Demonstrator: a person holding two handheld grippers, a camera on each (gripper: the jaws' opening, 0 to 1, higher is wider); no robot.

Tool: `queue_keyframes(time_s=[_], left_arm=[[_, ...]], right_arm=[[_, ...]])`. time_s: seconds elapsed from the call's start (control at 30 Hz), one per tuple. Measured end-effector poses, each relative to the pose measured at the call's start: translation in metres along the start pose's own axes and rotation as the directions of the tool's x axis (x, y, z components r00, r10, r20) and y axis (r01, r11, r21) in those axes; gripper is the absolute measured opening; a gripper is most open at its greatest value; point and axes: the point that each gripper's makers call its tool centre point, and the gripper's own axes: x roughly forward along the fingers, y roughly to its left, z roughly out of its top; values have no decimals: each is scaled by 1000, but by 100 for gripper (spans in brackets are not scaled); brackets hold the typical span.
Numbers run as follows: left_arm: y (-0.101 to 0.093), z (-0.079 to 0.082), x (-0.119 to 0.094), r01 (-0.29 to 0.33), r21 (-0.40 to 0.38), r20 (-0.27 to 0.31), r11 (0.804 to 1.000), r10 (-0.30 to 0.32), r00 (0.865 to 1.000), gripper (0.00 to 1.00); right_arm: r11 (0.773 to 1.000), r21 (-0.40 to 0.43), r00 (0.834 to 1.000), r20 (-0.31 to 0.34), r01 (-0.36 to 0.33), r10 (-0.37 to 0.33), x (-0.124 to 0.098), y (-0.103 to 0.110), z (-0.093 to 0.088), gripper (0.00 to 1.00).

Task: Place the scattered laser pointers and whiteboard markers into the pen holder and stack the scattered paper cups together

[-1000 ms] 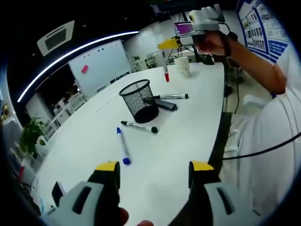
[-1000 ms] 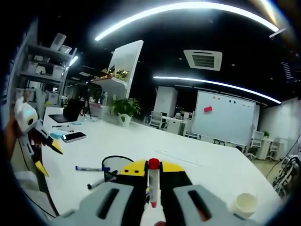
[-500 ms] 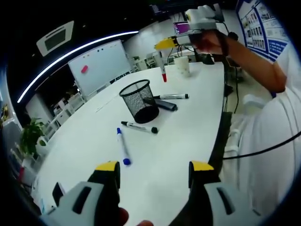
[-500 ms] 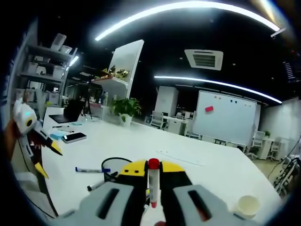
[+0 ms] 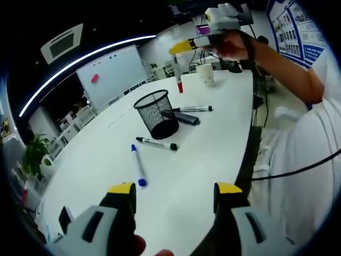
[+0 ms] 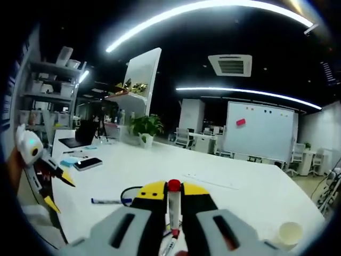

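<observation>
Left gripper view: the left gripper (image 5: 175, 196) hangs low over the near part of the white table (image 5: 208, 154), its yellow-tipped jaws spread wide with nothing between them. Ahead stands the black mesh pen holder (image 5: 156, 113), upright. A blue-capped marker (image 5: 138, 165) lies nearest, with a black marker (image 5: 157, 143) between it and the holder's base. Beside the holder, on its far side, a dark pen-like thing (image 5: 181, 117) (perhaps a laser pointer; too small to tell) rests beside another black marker (image 5: 193, 109). A paper cup (image 5: 205, 74) stands upright further off, near the table's far end. Above the holder, the right gripper (image 5: 178, 49) is held in a person's hand (image 5: 234, 45), pinching a red-capped marker (image 5: 177, 73) that hangs down, red end lowest, over the table just beyond the holder's rim. A whiteboard (image 5: 112, 74) stands at the back.

Right gripper view: the right gripper (image 6: 173, 198) has its jaws pressed onto the red-capped marker (image 6: 173, 205), which stands upright between them. Just past the jaws the pen holder's rim (image 6: 129, 191) peeks out, and the blue-capped marker (image 6: 109, 201) lies to its left. The paper cup (image 6: 290, 233) sits at lower right. The left gripper (image 6: 40, 165) shows at the left edge, and a phone (image 6: 88, 164) lies further along the table.
</observation>
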Motion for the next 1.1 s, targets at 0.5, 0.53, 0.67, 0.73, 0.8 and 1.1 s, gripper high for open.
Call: queue_keyframes(time_s=[0.5,0.53,0.67,0.73,0.8,1.1], left_arm=[[0,-2,0,-1,-2,-1,1000,1,1000,59],[0,-2,0,-1,-2,-2,1000,1,1000,59],[0,-2,0,-1,-3,0,1000,1,1000,59],[0,-2,1,-1,-3,0,1000,1,1000,59],[0,-2,1,-1,-3,-1,1000,1,1000,59],[2,-4,1,-1,-5,0,1000,1,1000,59]], right_arm=[[999,-33,1000,29,-8,9,7,6,17,10],[999,-37,999,32,-8,9,7,7,18,10],[999,-42,999,39,-10,12,10,8,24,10],[999,-42,999,43,-9,11,11,8,26,10],[999,-43,999,46,-8,10,12,9,29,10],[999,-47,997,74,-18,21,15,16,43,10]])
